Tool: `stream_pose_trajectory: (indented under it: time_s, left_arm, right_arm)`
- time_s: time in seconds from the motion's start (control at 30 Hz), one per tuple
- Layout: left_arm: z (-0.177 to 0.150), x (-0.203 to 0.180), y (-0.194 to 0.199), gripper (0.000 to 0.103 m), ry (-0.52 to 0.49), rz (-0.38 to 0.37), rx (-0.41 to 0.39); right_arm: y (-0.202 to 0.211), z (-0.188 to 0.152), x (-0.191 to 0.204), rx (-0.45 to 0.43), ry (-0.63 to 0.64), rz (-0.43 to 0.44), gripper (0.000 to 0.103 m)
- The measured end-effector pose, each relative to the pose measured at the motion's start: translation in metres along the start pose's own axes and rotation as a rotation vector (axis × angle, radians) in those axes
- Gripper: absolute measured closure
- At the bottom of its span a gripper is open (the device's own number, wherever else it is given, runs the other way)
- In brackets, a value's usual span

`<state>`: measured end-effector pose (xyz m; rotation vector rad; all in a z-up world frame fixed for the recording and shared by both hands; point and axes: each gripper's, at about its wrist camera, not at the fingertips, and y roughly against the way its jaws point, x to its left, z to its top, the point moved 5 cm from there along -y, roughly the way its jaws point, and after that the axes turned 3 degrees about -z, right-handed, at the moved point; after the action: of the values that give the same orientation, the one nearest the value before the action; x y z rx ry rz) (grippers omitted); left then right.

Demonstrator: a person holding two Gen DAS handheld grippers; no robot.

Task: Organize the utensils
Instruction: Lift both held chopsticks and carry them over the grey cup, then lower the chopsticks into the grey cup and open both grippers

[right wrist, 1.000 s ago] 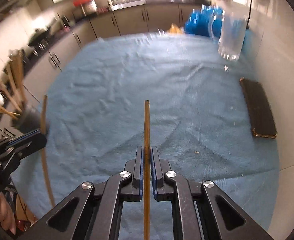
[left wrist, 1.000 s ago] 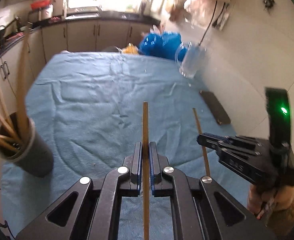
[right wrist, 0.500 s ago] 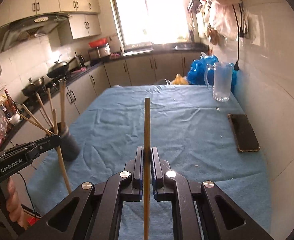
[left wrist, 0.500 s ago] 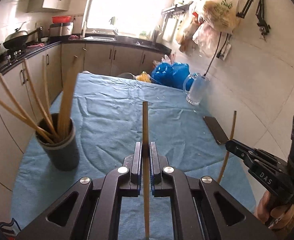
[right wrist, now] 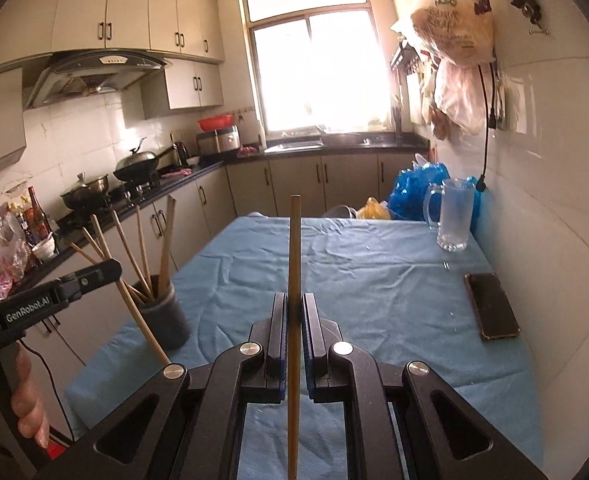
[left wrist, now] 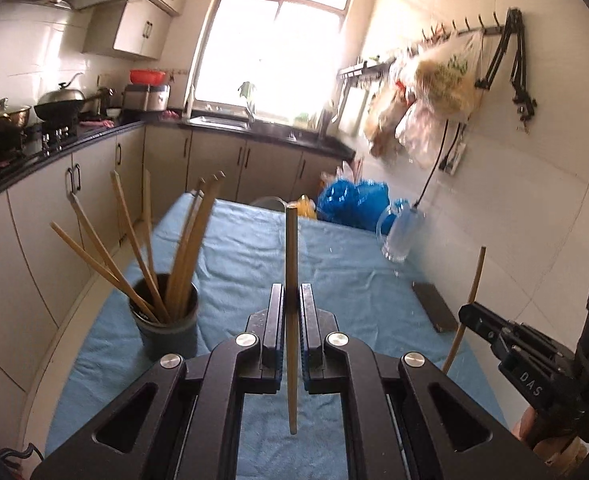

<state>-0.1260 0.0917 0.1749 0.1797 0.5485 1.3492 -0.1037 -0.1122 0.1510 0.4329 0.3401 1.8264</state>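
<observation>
Both of our grippers have come up since a second ago, so now we see the whole kitchen and not just the table top. Our left gripper (left wrist: 292,334) is squeezed tight on one wooden chopstick (left wrist: 291,280), and the stick stands straight up between the pads. Our right gripper (right wrist: 294,338) is pinched tight on a second chopstick (right wrist: 294,272) the same way. Each one shows up in the other's camera too, off at the side, with its stick poking up.

Under the grippers lies the blue cloth (right wrist: 374,280) that covers the table. On the left side of it, near the edge, stands the dark cup (left wrist: 166,324) with more chopsticks (left wrist: 182,252) leaning out of it in all directions. Our sticks are up in the air, apart from that cup. On the right side, by the wall, a black phone (right wrist: 492,306) lies flat. Farther back stands a glass mug (right wrist: 454,216). Behind that sit blue bags (right wrist: 414,186), and then the counter and the bright window (right wrist: 314,72).
</observation>
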Motion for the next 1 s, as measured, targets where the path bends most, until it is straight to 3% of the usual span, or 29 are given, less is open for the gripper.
stream_pose_trajectory:
  time_s: [0.23,0.53,0.8,1.0]
  left_arm:
    - [0.027,0.027,0.032,0.097,0.054,0.018,-0.091]
    - [0.071,0.082,0.058,0.097,0.12,0.12,-0.241]
    - [0.102,0.108,0.032,0.097,0.072,0.203,-0.268]
    - [0.101,0.128,-0.003,0.097,0.094,0.204,-0.201]
  right_arm:
    - [-0.007,0.02,0.024,-0.031,0.017,0.047,0.096]
    - [-0.038,0.06,0.076,-0.099,-0.008,0.164,0.096]
    - [-0.078,0.104,0.136,-0.173,-0.038,0.26,0.096]
    - [-0.118,0.113,0.168,-0.194,-0.055,0.269,0.096]
